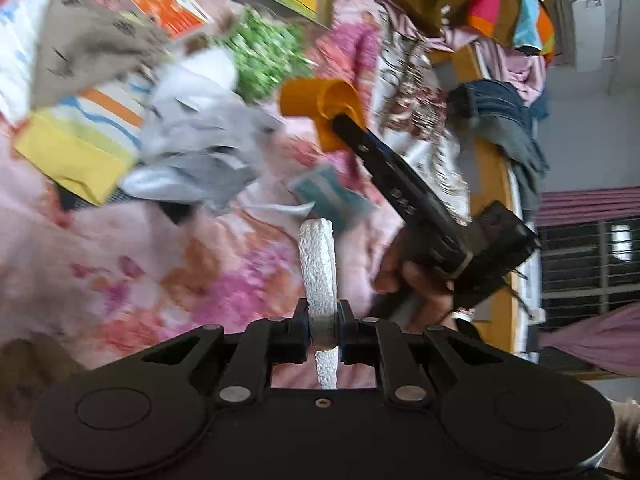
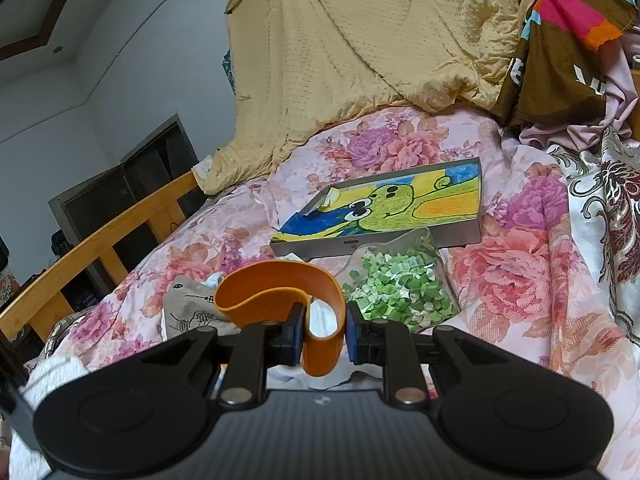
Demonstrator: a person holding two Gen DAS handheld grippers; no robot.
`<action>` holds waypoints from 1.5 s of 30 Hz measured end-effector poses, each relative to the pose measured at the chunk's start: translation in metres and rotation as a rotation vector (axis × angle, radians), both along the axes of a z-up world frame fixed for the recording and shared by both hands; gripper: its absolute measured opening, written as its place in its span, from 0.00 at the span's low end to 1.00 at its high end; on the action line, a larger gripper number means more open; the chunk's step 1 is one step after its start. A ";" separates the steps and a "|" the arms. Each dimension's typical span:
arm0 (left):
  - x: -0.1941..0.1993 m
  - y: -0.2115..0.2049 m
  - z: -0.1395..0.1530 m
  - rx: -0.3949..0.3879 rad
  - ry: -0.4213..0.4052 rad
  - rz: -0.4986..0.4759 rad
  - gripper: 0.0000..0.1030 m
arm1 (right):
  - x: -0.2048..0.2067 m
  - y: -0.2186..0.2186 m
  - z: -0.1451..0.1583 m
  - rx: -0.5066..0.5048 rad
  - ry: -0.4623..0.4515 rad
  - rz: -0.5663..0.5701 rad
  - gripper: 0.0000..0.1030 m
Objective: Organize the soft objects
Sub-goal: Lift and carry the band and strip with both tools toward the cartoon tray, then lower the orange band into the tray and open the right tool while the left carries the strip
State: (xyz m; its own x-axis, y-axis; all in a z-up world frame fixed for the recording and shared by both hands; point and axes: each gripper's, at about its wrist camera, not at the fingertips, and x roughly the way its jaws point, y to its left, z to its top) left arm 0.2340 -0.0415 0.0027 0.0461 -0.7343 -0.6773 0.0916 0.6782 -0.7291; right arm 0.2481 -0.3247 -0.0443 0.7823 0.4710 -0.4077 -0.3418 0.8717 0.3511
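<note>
Partly hidden, white foam strip [image 1: 318,264] runs behind left tool [image 1: 323,330].

The left gripper [image 1: 323,330] pinches a white foam strip [image 1: 318,264] above blurred, seemingly fabric clutter [image 1: 192,152].

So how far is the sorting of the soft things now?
Done: nothing looks sorted yet. In hand: the left gripper is shut on a white foam strip, and the right gripper pinches a bent orange band. Left: the grey cloth, striped cloth and bag of green bits lie loose on the bed.
</note>
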 end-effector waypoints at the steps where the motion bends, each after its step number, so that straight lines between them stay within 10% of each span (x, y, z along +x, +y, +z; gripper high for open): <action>1: -0.001 -0.004 -0.004 -0.013 0.011 -0.007 0.14 | 0.000 0.000 0.000 0.002 -0.001 -0.001 0.22; 17: 0.049 -0.013 0.015 0.118 -0.295 0.126 0.13 | 0.014 -0.002 0.014 0.000 -0.046 -0.056 0.23; 26: 0.122 -0.023 0.028 0.271 -0.571 0.281 0.13 | 0.088 -0.010 0.041 0.011 -0.065 -0.164 0.23; 33: 0.198 -0.028 0.011 0.250 -0.621 0.356 0.14 | 0.177 -0.008 0.036 -0.005 -0.067 -0.136 0.23; 45: 0.296 -0.015 -0.064 0.267 -0.575 0.191 0.14 | 0.304 0.005 -0.019 -0.163 0.054 -0.032 0.23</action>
